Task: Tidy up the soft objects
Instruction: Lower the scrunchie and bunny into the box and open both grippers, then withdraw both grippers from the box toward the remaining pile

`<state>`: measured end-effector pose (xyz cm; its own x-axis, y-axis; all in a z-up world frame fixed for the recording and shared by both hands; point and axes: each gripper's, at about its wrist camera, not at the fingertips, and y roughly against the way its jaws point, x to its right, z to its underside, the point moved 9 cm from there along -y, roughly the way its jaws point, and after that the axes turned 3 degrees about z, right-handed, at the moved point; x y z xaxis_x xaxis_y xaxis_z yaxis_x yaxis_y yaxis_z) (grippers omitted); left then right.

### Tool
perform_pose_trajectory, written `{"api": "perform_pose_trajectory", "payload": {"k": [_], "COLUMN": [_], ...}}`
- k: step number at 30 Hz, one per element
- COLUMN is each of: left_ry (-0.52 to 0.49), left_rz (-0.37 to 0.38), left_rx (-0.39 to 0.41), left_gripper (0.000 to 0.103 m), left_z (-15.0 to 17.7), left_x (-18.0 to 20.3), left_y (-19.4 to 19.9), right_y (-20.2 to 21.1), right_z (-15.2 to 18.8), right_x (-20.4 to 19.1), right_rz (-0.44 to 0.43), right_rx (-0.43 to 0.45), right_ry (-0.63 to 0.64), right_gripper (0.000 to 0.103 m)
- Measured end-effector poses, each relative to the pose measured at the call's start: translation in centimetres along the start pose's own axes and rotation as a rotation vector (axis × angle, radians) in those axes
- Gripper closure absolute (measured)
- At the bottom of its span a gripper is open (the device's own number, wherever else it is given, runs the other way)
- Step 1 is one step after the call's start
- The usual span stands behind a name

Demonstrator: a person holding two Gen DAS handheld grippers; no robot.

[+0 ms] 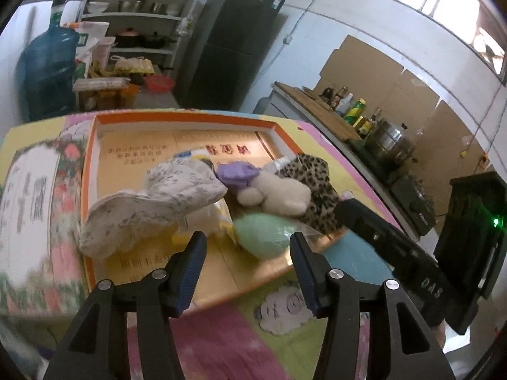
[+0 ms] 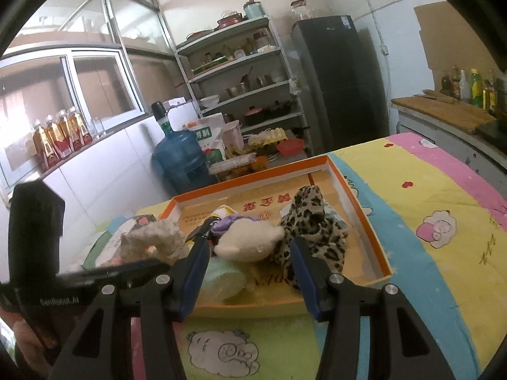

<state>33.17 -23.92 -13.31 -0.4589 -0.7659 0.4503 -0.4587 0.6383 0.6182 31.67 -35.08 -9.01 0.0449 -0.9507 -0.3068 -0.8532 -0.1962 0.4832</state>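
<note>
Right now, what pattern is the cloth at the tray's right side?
Leopard print, tan with black spots: the cloth shows best in the right wrist view.

Piled in the shallow orange-rimmed box [image 1: 95, 145] lie a crumpled white floral cloth [image 1: 152, 202] at the left, a cream plush toy [image 1: 282, 193] with a purple piece [image 1: 236, 174], a leopard-print fabric [image 1: 313, 177] and a mint-green soft egg shape [image 1: 263, 234] nearest.
</note>
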Motion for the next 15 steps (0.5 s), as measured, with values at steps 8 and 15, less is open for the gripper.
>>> {"api": "perform_pose_trajectory", "payload": {"k": [8,15], "left_ry": [-0.011,-0.07], "left_rz": [0.006,-0.032], "left_rx": [0.066,0.169], "left_gripper": [0.047,0.047], "left_z": [1.8,2.0], "left_x": [0.8,1.9], "left_y": [2.5,5.7], "right_y": [1.9,3.7], "right_z": [0.8,1.3], "right_x": [-1.6,-3.1], "right_rz": [0.007,0.005], "right_rx": [0.016,0.04], "right_ry": [0.017,0.029], "right_gripper": [0.05,0.05]}}
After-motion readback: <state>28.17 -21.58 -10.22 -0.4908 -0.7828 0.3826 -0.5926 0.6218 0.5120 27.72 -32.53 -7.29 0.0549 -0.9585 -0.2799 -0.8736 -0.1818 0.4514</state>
